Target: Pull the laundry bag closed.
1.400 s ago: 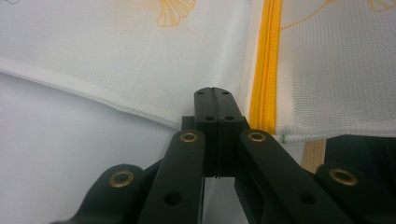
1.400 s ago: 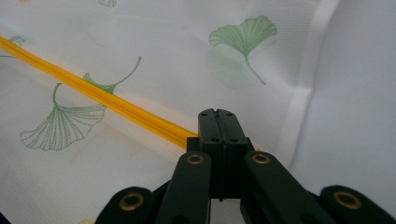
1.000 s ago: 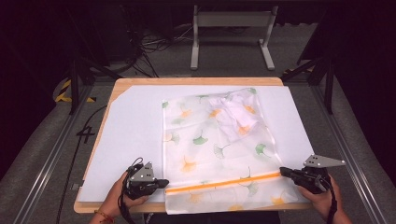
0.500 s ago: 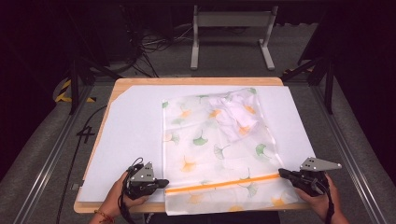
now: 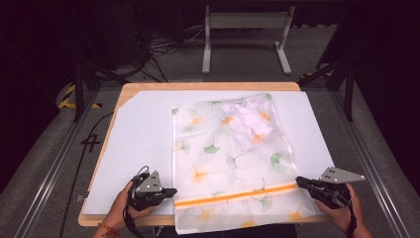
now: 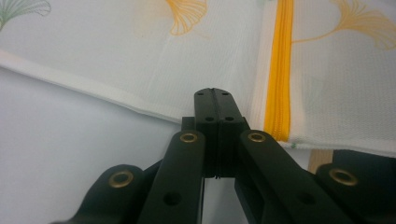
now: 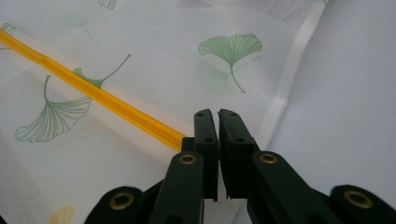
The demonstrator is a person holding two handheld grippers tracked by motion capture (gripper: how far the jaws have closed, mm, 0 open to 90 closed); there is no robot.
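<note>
While one mesh bag (image 5: 228, 163) lies flat, two tongs pinch its zipper (image 5: 233, 194) ends.

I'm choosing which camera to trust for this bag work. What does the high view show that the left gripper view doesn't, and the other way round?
High view alone: the whole mesh bag on the white sheet, a crumpled cloth inside its far end, and the right tool at the zipper's other end. Left gripper view alone: the left tool seen close, its jaws pressed together at the bag's hem beside the zipper's end. Both share: the orange zipper and the leaf print.
</note>
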